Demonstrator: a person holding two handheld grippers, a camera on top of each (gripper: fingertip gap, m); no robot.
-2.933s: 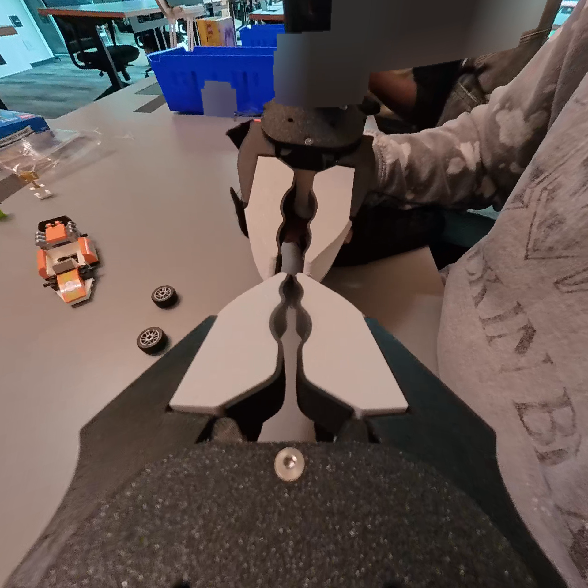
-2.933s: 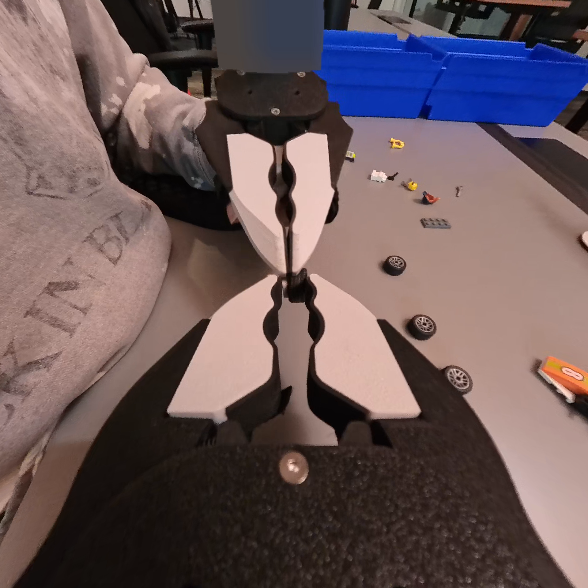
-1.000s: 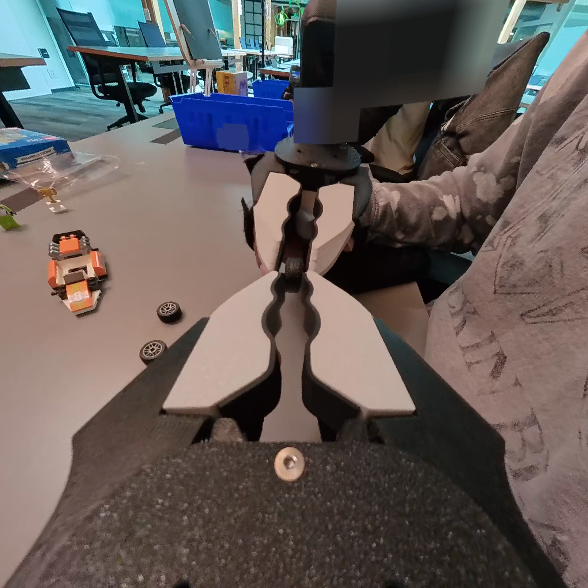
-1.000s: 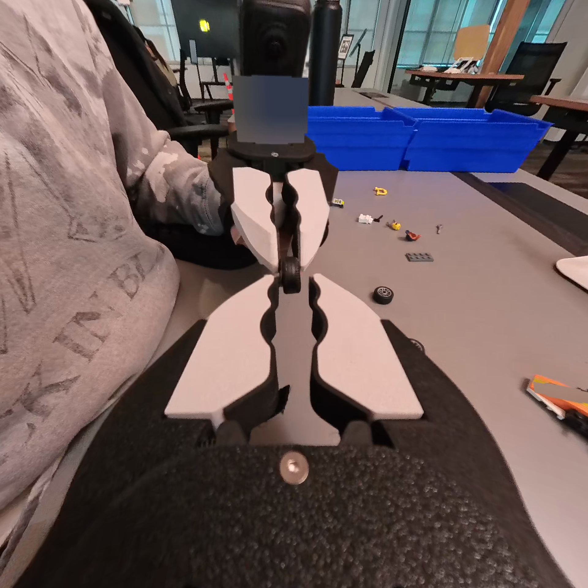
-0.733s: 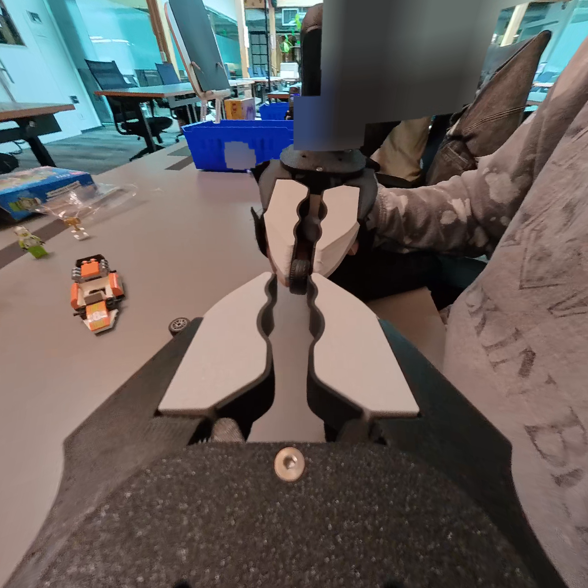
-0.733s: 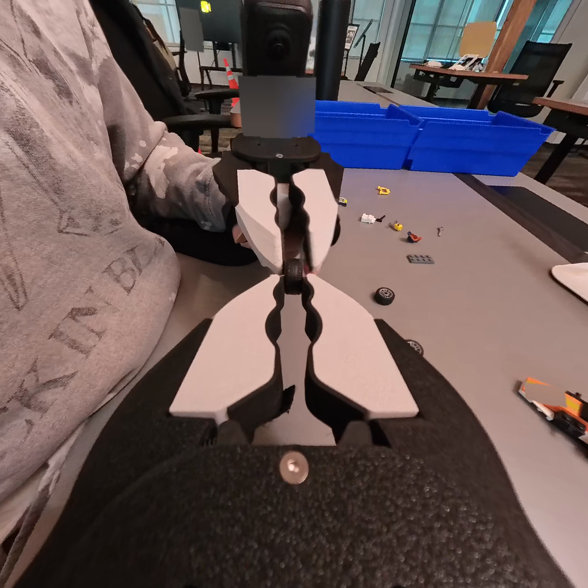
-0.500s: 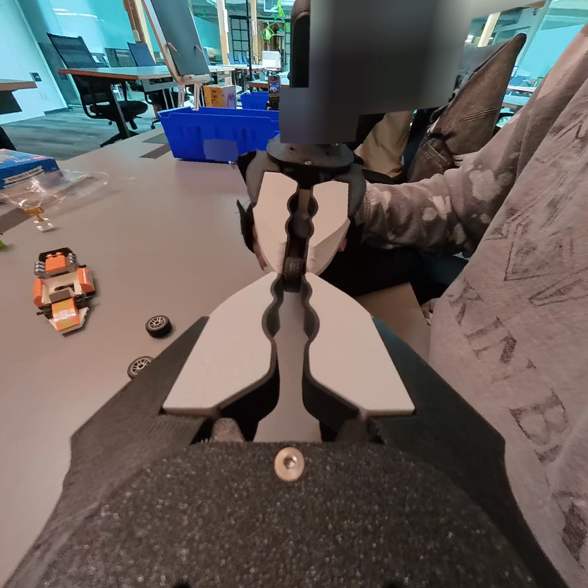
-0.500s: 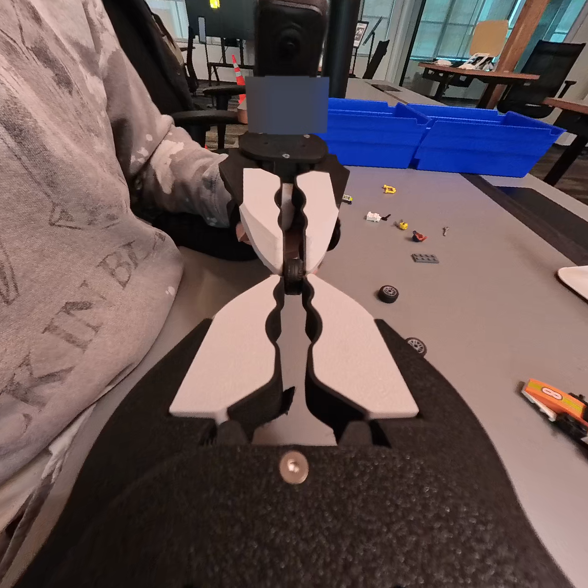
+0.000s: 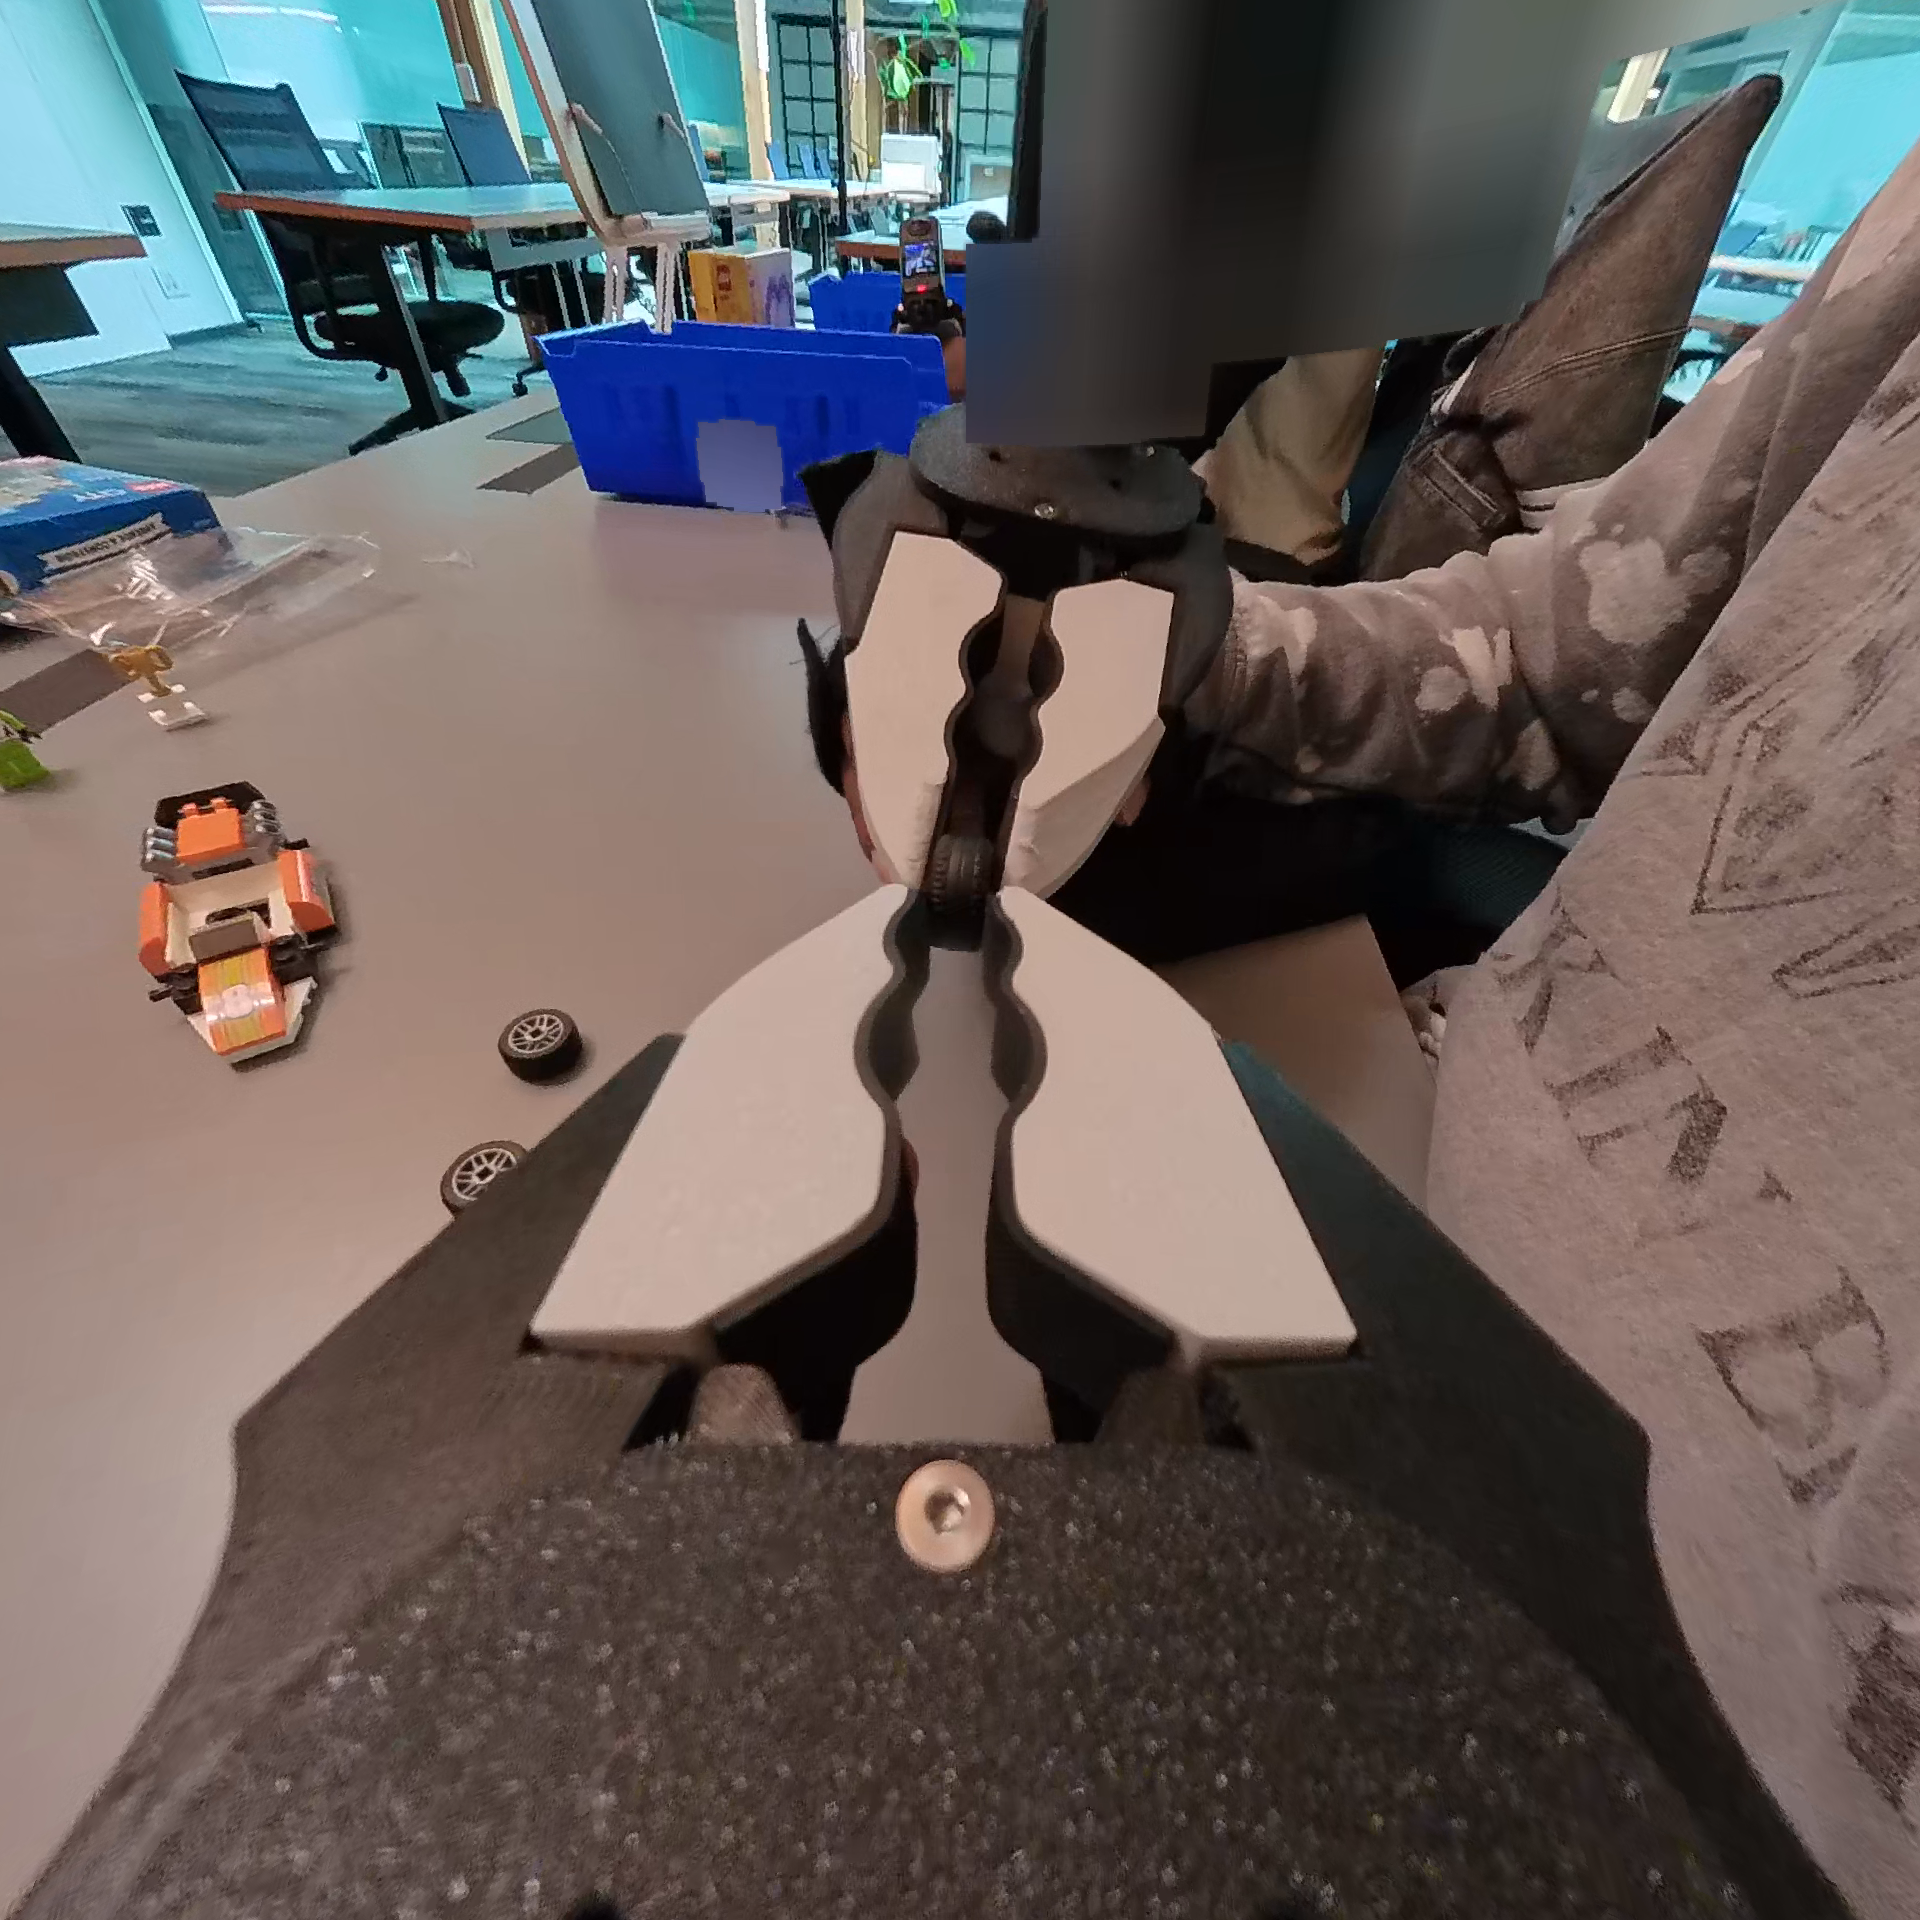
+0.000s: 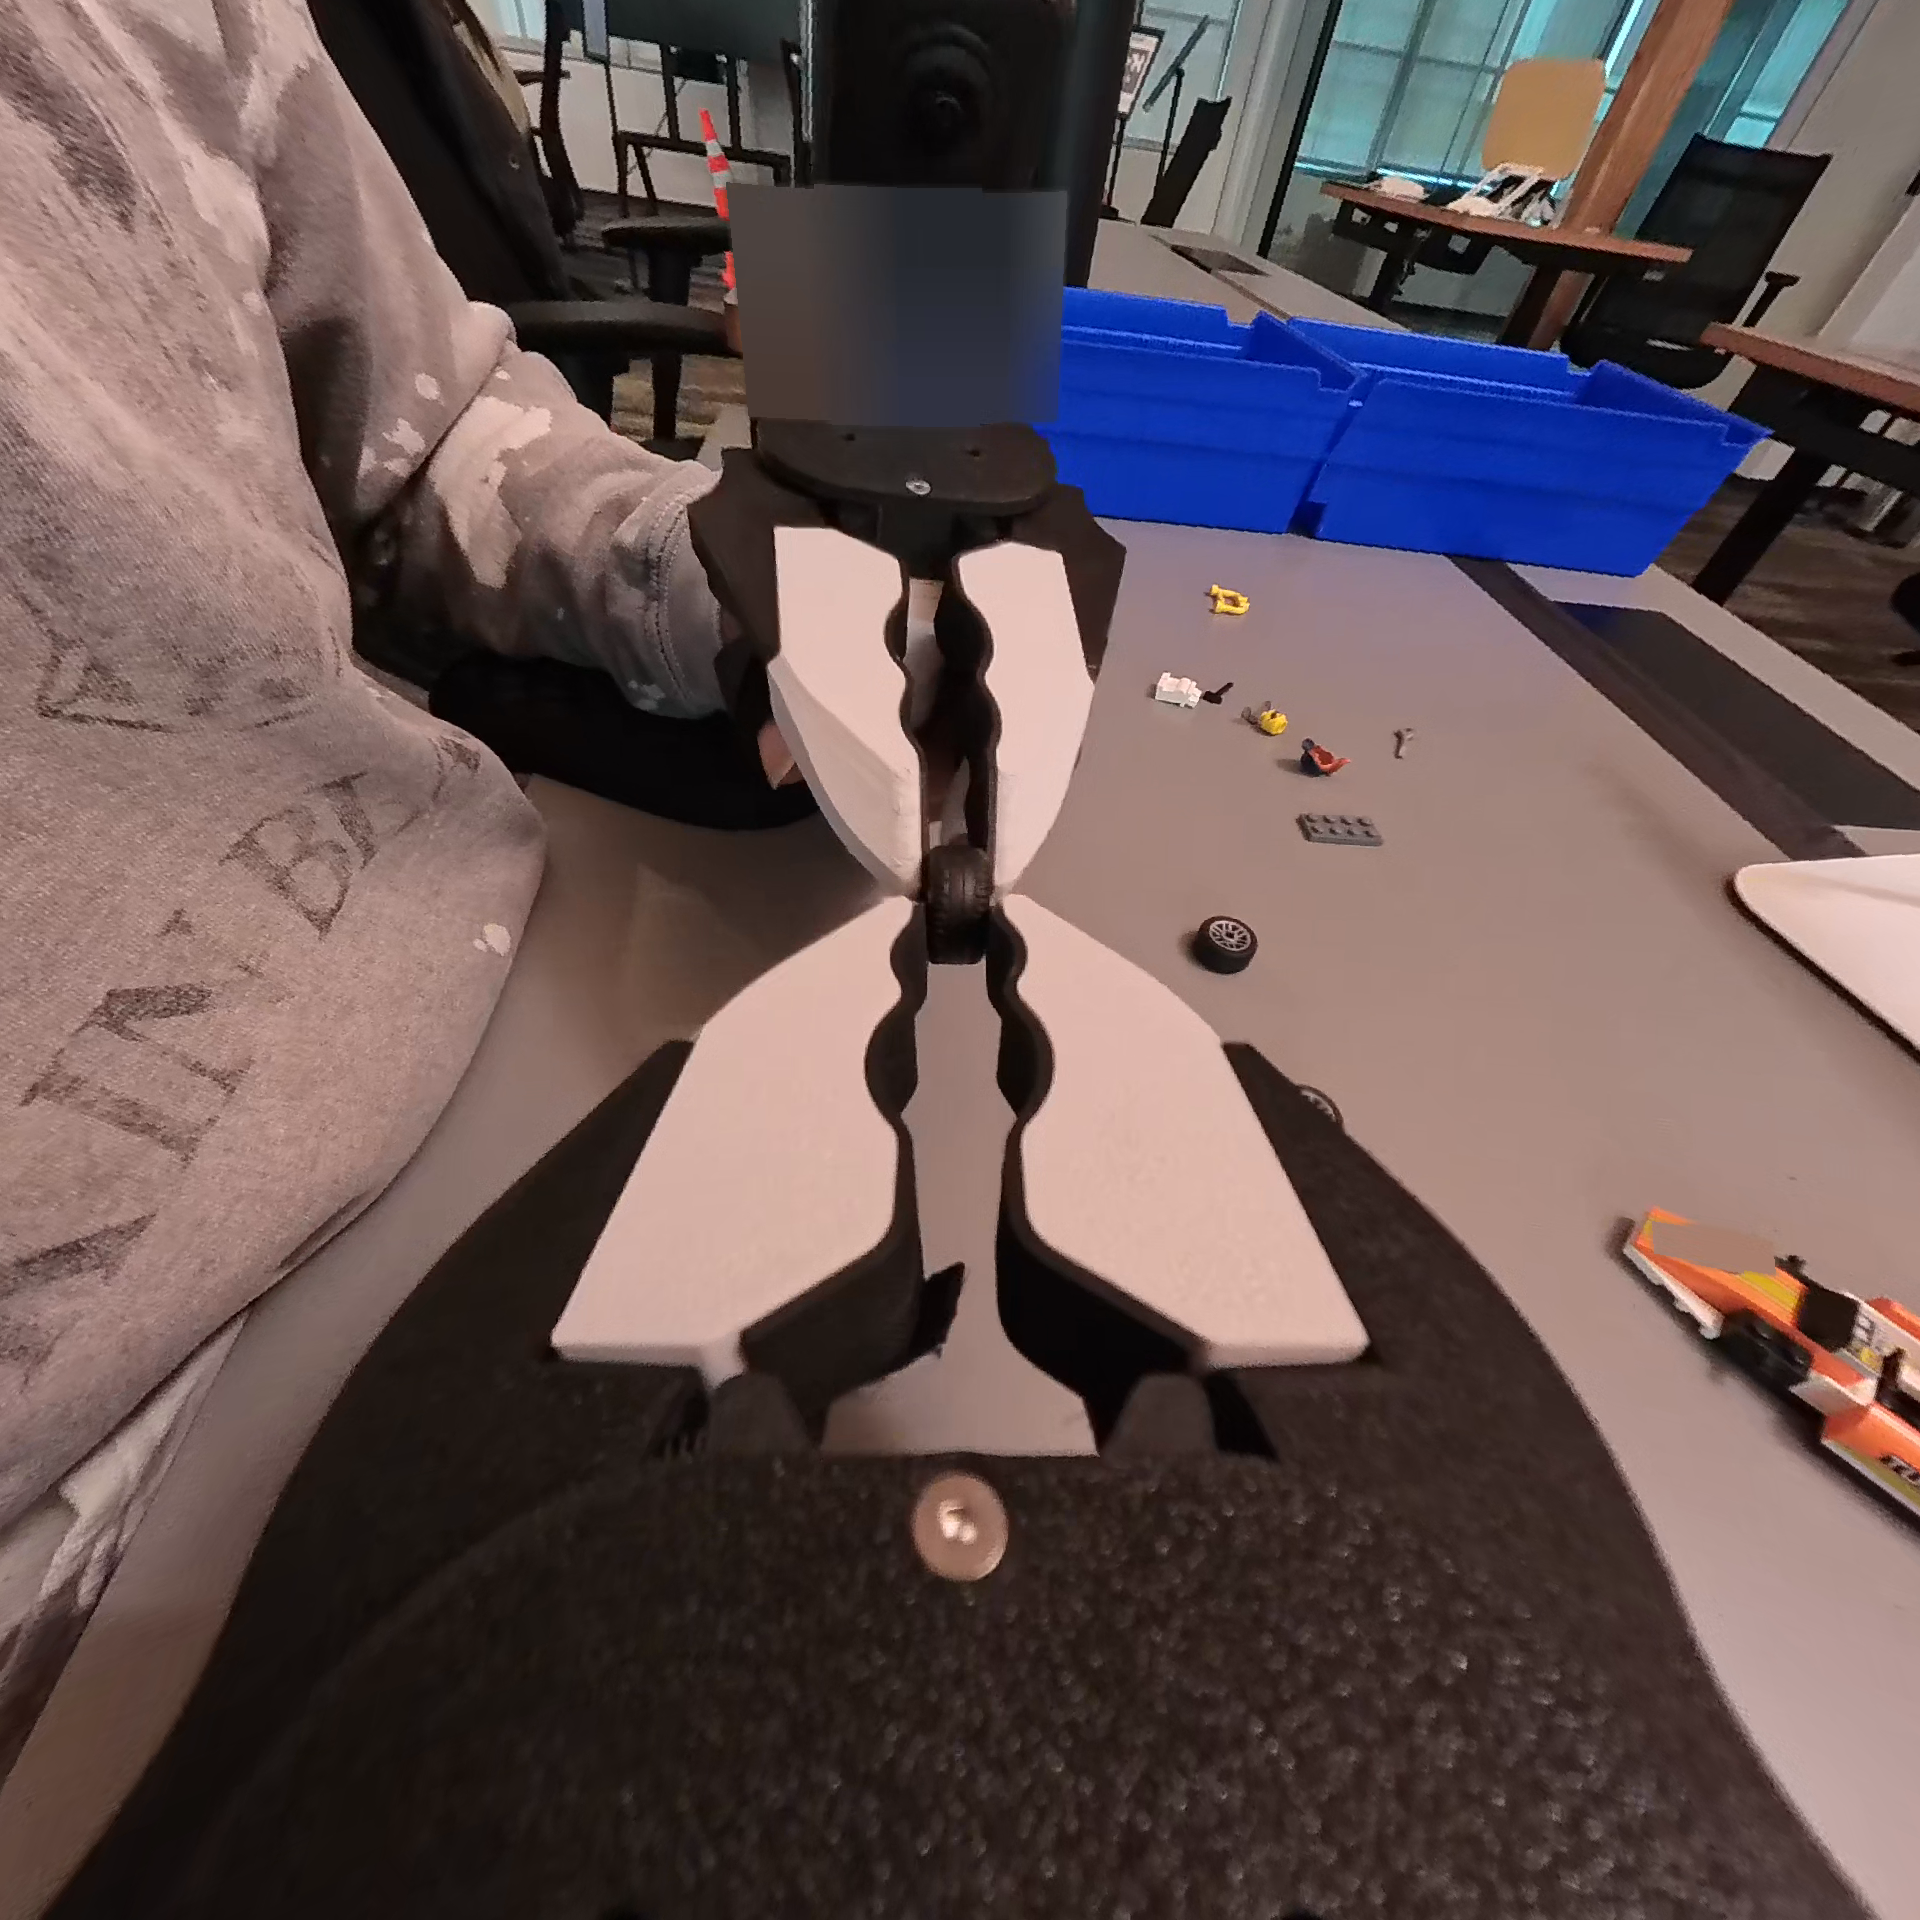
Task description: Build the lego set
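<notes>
My left gripper (image 9: 951, 920) and my right gripper (image 10: 956, 925) face each other tip to tip above the grey table's near edge. A small black wheel (image 9: 961, 871) sits pinched where the tips meet, and both grippers are shut on it; it also shows in the right wrist view (image 10: 956, 883). Whether it is one piece or a tyre and a hub is hidden by the fingers. The orange and white lego car (image 9: 229, 935) lies on the table to the left, apart from both grippers; it also shows in the right wrist view (image 10: 1787, 1340).
Two loose wheels (image 9: 538, 1044) (image 9: 483, 1169) lie between the car and my left gripper. A dark grey plate (image 10: 1340, 828) and several small parts (image 10: 1268, 717) lie farther out. Blue bins (image 10: 1351, 426) stand at the back. A blue box (image 9: 94, 520) and a plastic bag (image 9: 208, 592) lie far left. Only a small space, under 4 cm, lies between the two pairs of fingers. Left tips and right tips are each some 25 centimetres from the dark grey plate (image 10: 1340, 828).
My right gripper's fingers have closed in on the wheel, which the left gripper was holding. Both grippers have shifted slightly together.
</notes>
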